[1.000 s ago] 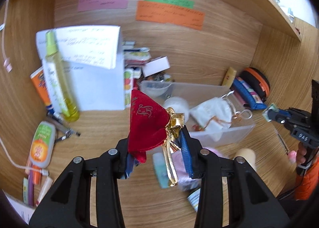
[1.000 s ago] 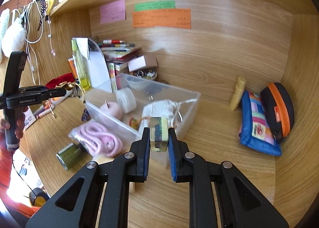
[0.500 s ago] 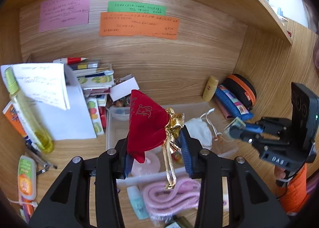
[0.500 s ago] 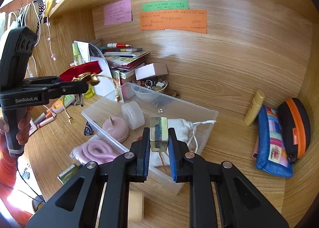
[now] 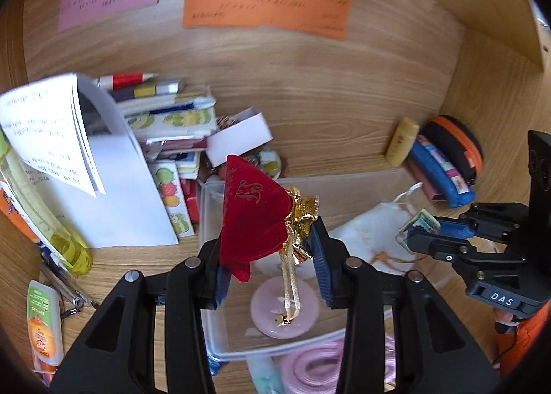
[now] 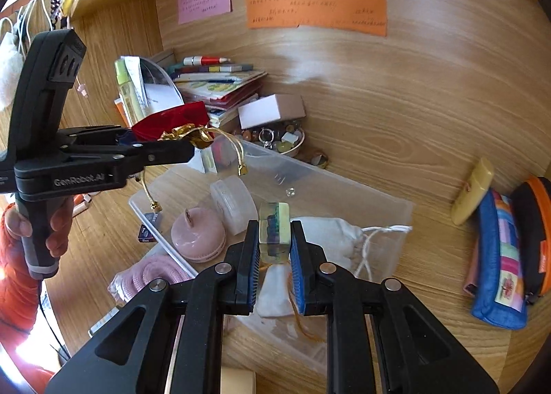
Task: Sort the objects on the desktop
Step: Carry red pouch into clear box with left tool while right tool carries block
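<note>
Both my tongs are loaded and poised over the clear bin [image 6: 396,218] that sits mid-frame on the tabletop [image 6: 430,153], so I take the step in hand to be dropping these two things into it. To do it well I would bring each load fully inside the bin's rim before letting go, and set them down in bare spots: the bin already holds a pink round case [image 6: 198,239], a frosted round tub [image 6: 234,201] and a white drawstring bag [image 6: 330,239]. The pouch's gold cords dangle, so I would lower it until the cords are inside the wall, lest they catch on the edge. The block is hard and slick-looking; a low release should keep it from bouncing.

My left tongs [image 5: 268,256] are partly open, only as wide as their load, and pinch a red velvet pouch [image 5: 251,218] with a gold-trimmed neck. In the left wrist view it fills the centre of the frame, above the pink case; one cord end hangs just over that case.

My right tongs [image 6: 274,249] are nearly shut, clamped on a small clear resin block [image 6: 273,229] with something dark and green set inside. It stands at the lower centre of the right wrist view, above the white bag.
</note>
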`<state>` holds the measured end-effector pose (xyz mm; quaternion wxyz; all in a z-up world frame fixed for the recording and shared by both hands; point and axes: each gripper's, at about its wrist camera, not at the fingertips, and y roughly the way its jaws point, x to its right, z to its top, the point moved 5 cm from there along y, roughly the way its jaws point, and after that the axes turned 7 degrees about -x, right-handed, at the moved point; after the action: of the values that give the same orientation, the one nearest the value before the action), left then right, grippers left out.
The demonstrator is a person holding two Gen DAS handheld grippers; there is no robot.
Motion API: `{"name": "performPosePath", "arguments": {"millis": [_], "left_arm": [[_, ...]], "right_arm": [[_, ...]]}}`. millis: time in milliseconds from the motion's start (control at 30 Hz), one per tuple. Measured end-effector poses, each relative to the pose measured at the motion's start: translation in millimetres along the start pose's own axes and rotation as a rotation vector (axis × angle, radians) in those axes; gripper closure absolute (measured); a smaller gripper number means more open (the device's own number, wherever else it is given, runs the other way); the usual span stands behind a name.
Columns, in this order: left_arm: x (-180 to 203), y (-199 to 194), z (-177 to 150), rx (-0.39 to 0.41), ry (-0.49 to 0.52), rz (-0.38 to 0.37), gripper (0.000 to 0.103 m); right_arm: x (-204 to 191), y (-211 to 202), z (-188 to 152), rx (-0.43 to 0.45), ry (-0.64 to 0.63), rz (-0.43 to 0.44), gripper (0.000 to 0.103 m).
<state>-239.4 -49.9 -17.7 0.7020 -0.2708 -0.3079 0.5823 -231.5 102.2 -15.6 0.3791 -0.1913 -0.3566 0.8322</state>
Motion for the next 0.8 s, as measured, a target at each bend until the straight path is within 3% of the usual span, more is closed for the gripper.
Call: {"name": "performPosePath", "arguments": {"millis": [267,533,800], "left_arm": [[-6.1,21.0,-7.7,-0.027,0.048,0.065,0.063],[-2.1,39.0,-8.9,-0.061,0.082,0.064,0.061],[-6.9,39.1,-11.4,-0.061,0.071,0.037,0.041]], "right_arm": [[-6.7,34.8,2.5,-0.068,-0.015,0.024,0.088],[-14.8,61.2,1.5,-0.121,-0.041,0.01,0.088],[-16.4,70.5,1.3,-0.161,-0.055,0.001,0.088]]}}
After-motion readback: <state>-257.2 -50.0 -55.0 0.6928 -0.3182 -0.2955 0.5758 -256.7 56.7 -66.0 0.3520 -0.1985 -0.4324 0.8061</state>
